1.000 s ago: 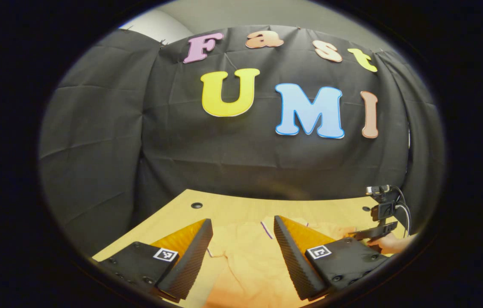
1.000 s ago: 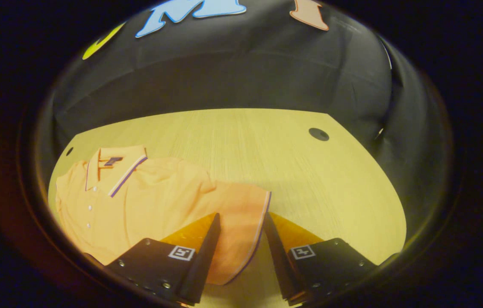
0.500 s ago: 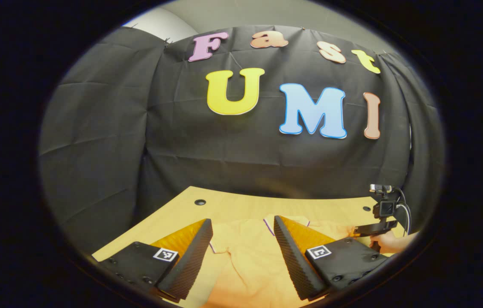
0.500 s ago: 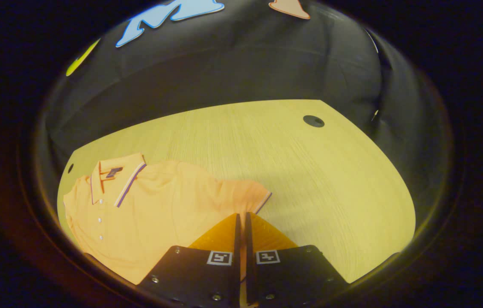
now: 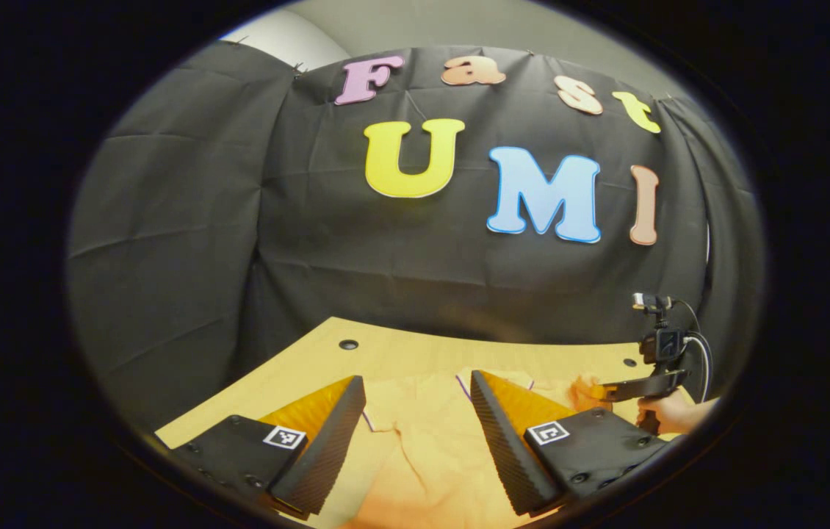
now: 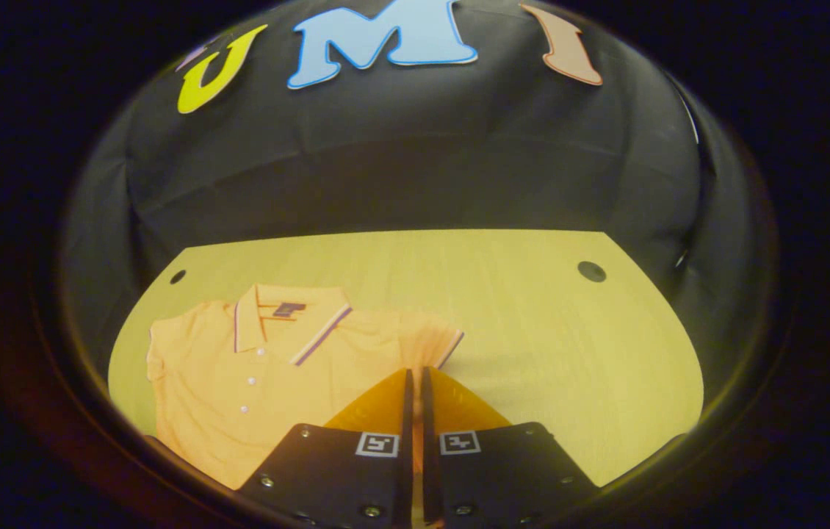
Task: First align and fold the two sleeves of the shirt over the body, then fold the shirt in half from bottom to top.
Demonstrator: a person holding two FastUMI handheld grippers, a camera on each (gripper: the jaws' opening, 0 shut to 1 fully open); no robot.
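Observation:
An orange polo shirt with a striped collar lies flat on the wooden table, buttons up. My right gripper is shut on the edge of one short sleeve, which is pulled up toward the shirt's body. In the left gripper view, the right gripper shows at the far right, held by a hand, with a bit of orange sleeve at its tip. My left gripper hangs open over the shirt, touching nothing.
Black cloth walls close the table's far and side edges. Round cable holes sit in the tabletop. Bare wood stretches to the right of the shirt.
My right gripper went from open around the sleeve's edge to shut on it, then lifted and carried it toward the shirt's body. My left gripper barely moved.

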